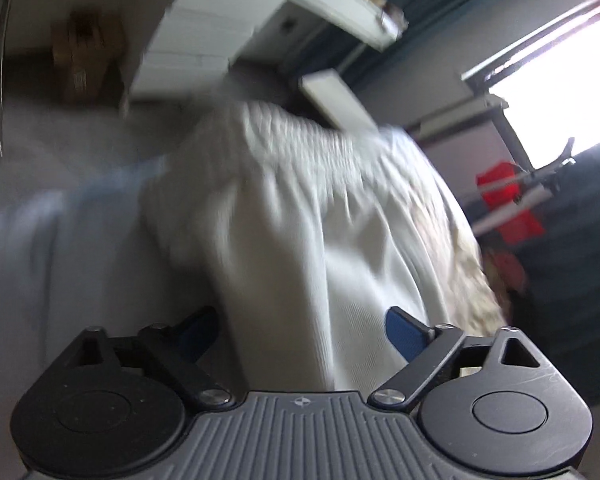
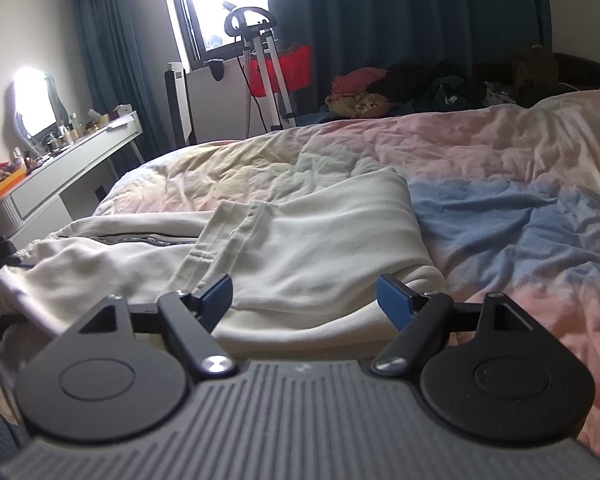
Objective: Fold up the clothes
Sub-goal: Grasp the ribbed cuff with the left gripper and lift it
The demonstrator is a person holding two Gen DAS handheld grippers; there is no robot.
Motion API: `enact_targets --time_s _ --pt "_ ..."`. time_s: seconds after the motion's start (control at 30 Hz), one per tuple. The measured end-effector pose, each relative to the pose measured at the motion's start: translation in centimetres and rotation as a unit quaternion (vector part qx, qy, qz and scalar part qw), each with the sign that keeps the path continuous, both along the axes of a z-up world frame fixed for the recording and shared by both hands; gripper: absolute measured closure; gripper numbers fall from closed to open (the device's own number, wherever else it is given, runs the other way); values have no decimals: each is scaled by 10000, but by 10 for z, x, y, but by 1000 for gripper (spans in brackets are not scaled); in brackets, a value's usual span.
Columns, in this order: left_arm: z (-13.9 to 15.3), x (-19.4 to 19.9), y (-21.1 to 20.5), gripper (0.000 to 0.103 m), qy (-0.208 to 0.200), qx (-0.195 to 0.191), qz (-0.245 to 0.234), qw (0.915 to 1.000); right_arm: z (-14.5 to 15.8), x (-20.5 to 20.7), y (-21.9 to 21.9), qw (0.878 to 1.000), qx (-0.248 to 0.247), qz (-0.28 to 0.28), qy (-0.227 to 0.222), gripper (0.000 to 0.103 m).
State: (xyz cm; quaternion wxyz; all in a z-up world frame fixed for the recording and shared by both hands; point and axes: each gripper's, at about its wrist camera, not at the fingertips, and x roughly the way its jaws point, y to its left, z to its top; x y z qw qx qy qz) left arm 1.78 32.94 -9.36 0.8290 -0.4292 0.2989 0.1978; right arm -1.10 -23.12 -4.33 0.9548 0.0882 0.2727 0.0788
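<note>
Bedroom's messy, pastel duvet point(image 2: 480, 152) as my work surface. Left gripper point(image 1: 300, 334) spread wide around the cream garment's point(image 2: 300, 248) gathered waistband side, right gripper point(image 2: 304, 300) also wide apart over its doubled end; I'd pinch both layers, pull taut, crease straight

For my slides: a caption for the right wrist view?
Open right gripper poised over a cream garment lying partly folded on a pastel duvet.

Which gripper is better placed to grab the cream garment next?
Probably left. The left gripper is open with the cream garment already between its fingers; the right gripper, also open, faces the folded part from just short of it.
</note>
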Motion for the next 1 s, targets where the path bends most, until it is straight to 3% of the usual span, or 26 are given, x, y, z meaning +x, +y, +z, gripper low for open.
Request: enact_targets --time_s 0.03,0.1,0.2,0.27,0.37,0.43,0.6,0.67,0.83,1.0 --pt "1 3 3 21 78 322 71 9994 0 0 1 10000 -27 5 -6 22" --pt "-5 11 13 29 197 493 151 9985 -1 1 1 10000 -84 -2 -7 22" --pt "-3 14 33 43 137 384 316 9987 -5 7 -2 9999 -93 -93 80 22" --pt "6 18 37 58 129 561 236 9981 -8 12 -7 9996 -80 -210 175 22" --pt "41 22 -2 76 -203 1265 242 9915 -11 18 -16 9989 68 -372 277 22" --pt "65 25 -28 78 -423 1729 246 9837 -11 21 -23 9982 220 -460 313 22" --pt "125 31 -93 81 -967 2867 251 9528 -8 22 -44 9953 599 -691 311 22" --pt "151 35 -131 82 -1217 3129 80 9419 -7 21 -53 9938 730 -777 321 22" --pt "160 43 -247 84 -1843 3681 -408 9104 0 17 -79 9890 1065 -1000 228 22" --pt "170 51 -363 84 -2450 4196 -893 8695 2 14 -105 9832 1274 -1299 151 22"
